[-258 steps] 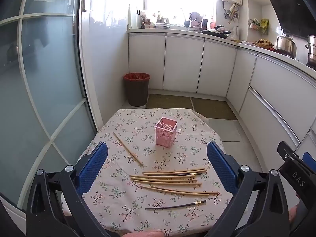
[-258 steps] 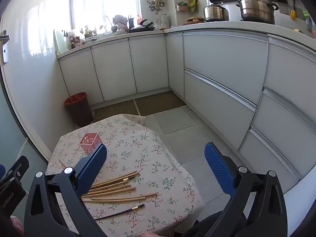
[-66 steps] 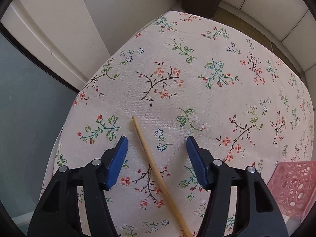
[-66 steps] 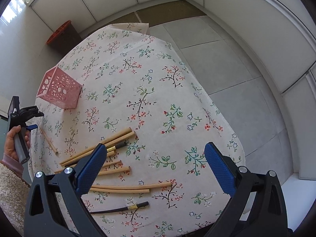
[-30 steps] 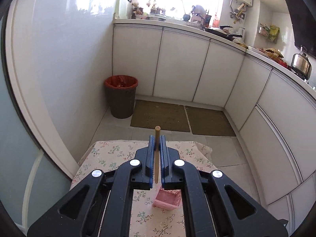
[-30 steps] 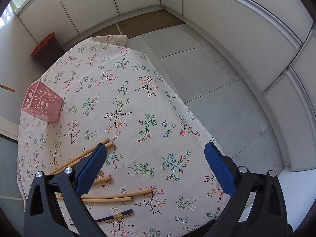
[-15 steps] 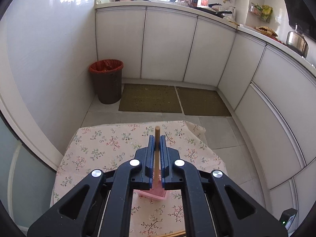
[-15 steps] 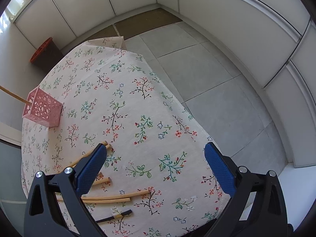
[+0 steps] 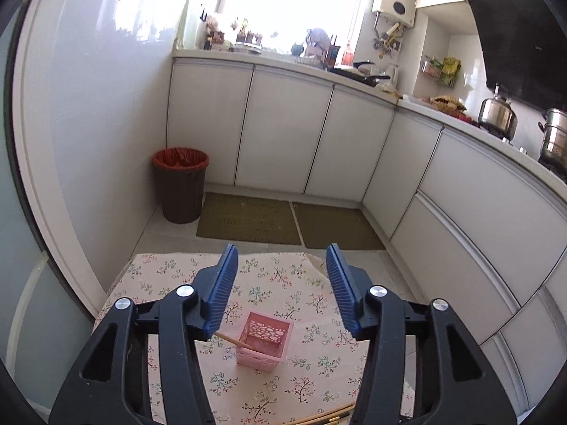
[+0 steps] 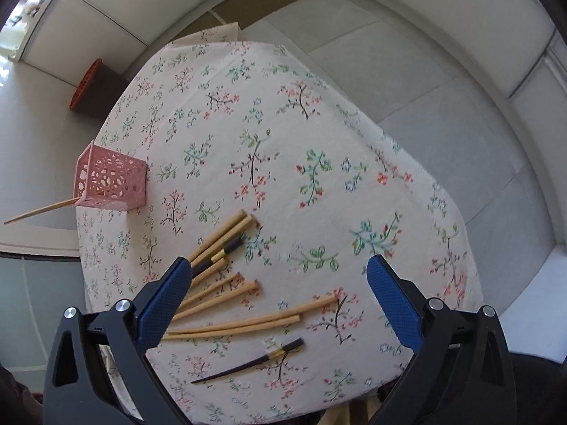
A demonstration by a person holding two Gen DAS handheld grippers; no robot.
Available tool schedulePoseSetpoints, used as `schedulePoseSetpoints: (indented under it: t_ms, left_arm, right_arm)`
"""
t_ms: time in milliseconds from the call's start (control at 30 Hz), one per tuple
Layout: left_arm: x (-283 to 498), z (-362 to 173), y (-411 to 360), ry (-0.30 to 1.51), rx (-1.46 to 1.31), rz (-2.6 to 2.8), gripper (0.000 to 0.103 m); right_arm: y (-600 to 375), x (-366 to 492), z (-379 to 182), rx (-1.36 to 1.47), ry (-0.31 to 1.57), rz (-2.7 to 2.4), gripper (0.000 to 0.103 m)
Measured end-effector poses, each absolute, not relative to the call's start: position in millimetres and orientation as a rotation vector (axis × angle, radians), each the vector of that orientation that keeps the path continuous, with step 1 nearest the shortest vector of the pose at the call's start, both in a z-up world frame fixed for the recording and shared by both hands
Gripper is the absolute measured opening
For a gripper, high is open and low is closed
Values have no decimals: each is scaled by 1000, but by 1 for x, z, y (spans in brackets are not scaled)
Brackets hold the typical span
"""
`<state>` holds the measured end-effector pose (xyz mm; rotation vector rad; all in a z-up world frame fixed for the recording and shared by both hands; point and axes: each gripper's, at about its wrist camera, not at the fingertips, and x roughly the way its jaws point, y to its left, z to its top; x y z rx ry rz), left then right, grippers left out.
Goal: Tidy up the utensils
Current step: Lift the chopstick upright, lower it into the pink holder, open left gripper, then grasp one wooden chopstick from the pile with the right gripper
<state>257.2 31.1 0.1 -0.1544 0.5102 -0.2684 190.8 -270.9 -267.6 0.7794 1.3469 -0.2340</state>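
Observation:
A pink perforated basket [image 9: 264, 340] stands on the floral tablecloth [image 9: 276, 283]; it also shows in the right wrist view [image 10: 111, 180]. One wooden chopstick [image 9: 228, 338] leans out of it to the left, as the right wrist view [image 10: 39, 211] shows too. My left gripper [image 9: 280, 288] is open and empty above the basket. Several wooden chopsticks [image 10: 226, 301] and two black chopsticks [image 10: 248, 361] lie on the cloth [image 10: 283, 141]. My right gripper [image 10: 273, 306] is open and empty above them.
A dark bin with a red liner [image 9: 180, 184] stands on the floor beyond the table, beside white cabinets [image 9: 283, 134]. Two floor mats [image 9: 287, 223] lie in front of the cabinets. A glass door frame [image 9: 35, 177] is at the left.
My left gripper has opened and let go of the wooden chopstick, which now leans in the pink basket. My right gripper has come lower over the loose chopsticks.

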Motion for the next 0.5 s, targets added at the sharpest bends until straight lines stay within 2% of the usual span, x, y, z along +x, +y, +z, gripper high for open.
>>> schedulePoseSetpoints:
  t_ms: [33, 67, 167, 367, 500]
  left_arm:
    - [246, 3, 36, 480, -164, -266, 62]
    - [239, 5, 38, 464, -171, -269, 63]
    - [222, 2, 46, 456, -188, -277, 64]
    - [210, -1, 67, 445, -209, -252, 64]
    - [205, 1, 80, 428, -221, -238, 64]
  right_arm:
    - [-269, 184, -273, 831, 1378, -244, 96]
    - [-268, 176, -280, 887, 1408, -265, 93]
    - [-270, 157, -303, 1047, 1488, -361, 77]
    - [-272, 150, -334, 1152, 1500, -519, 59]
    - [-267, 160, -337, 1187, 1468, -587, 56]
